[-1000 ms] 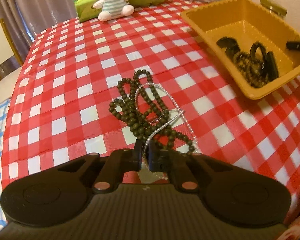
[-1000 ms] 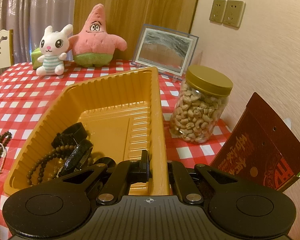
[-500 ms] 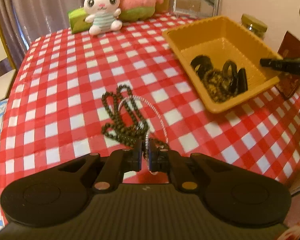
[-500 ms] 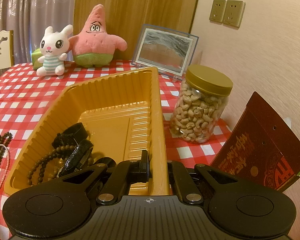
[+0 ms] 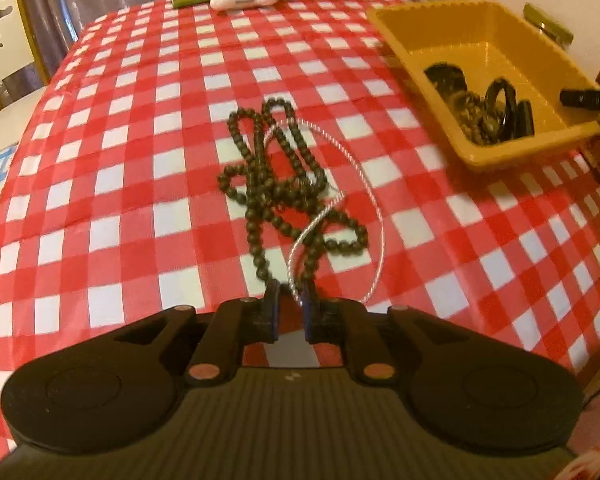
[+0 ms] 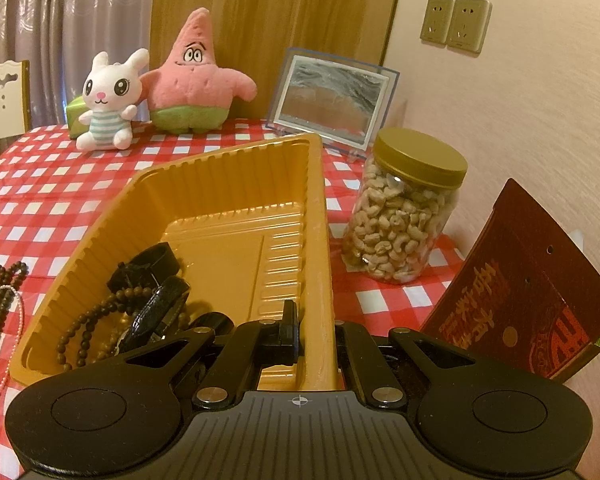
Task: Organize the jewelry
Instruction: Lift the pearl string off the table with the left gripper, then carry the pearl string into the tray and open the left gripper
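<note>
Table (image 5: 132, 184): covered by a red-and-white checked cloth; everything below stands or lies on it.
Yellow tray (image 6: 236, 204): long ribbed plastic tray on the table's right side, its long axis running away from the right wrist camera toward the far wall. Black bands (image 6: 148, 264) and a brown bead bracelet (image 6: 88, 324) lie in its near end; the far end is bare.
Plush toys: a pink starfish (image 6: 196, 76) and a white rabbit (image 6: 108, 100) sit upright at the far edge of the table, side by side.
Cashew jar (image 6: 400, 208): upright with a gold lid, just right of the tray.
Dark bead necklace (image 5: 276, 176): tangled heap in the middle of the cloth, left of the tray and apart from it; its long axis runs from the left gripper away toward the far edge, loops pointing away.
Silver chain (image 5: 340, 184): thin, looped through and beside the dark beads, its near end rising up between the left fingers.
Left gripper (image 5: 288, 312): fingers a narrow gap apart; chain and a bead strand pass between them, but a firm pinch cannot be told.
Right gripper (image 6: 316, 332): closed across the tray's near right wall, one finger inside, one outside.
</note>
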Tool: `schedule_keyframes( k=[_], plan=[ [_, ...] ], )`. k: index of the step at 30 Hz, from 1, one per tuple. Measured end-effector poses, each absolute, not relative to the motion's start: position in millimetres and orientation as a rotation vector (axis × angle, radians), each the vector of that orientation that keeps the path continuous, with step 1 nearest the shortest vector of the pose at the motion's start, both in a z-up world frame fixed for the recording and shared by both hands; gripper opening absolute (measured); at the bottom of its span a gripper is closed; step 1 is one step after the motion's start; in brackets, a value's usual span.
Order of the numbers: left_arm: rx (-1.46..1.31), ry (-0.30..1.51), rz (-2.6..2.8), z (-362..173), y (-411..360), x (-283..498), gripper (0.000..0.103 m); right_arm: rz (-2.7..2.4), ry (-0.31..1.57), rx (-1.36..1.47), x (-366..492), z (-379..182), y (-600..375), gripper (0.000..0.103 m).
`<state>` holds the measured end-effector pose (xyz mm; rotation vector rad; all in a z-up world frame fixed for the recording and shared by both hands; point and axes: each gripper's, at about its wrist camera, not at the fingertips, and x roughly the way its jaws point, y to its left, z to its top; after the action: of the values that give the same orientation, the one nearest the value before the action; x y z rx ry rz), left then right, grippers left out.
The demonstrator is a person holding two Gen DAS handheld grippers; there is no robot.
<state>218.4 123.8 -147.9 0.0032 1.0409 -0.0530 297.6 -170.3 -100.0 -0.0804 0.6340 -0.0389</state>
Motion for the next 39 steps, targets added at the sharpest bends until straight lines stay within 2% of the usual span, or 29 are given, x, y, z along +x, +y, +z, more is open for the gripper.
schedule_keyframes(
  k=[9, 11, 16, 39],
  plan=[
    [-0.004, 1.028, -0.071, -150.3, 127.1, 239.5, 0.01, -0.042, 0.636, -0.076, 296.8, -100.9, -169.9, 0.003],
    [-0.016, 1.033, -0.088, -149.9, 126.6, 241.6, 0.001, -0.041, 0.634, -0.077, 296.4, -100.9, -169.4, 0.003],
    [-0.064, 1.009, -0.136, -137.5, 121.9, 238.9, 0.001, -0.041, 0.635, -0.076, 296.7, -101.0, -169.8, 0.003],
    [-0.111, 0.684, -0.227, 2.4, 100.2, 249.8, 0.001, -0.039, 0.632, -0.07, 296.9, -98.5, -169.1, 0.003]
  ],
)
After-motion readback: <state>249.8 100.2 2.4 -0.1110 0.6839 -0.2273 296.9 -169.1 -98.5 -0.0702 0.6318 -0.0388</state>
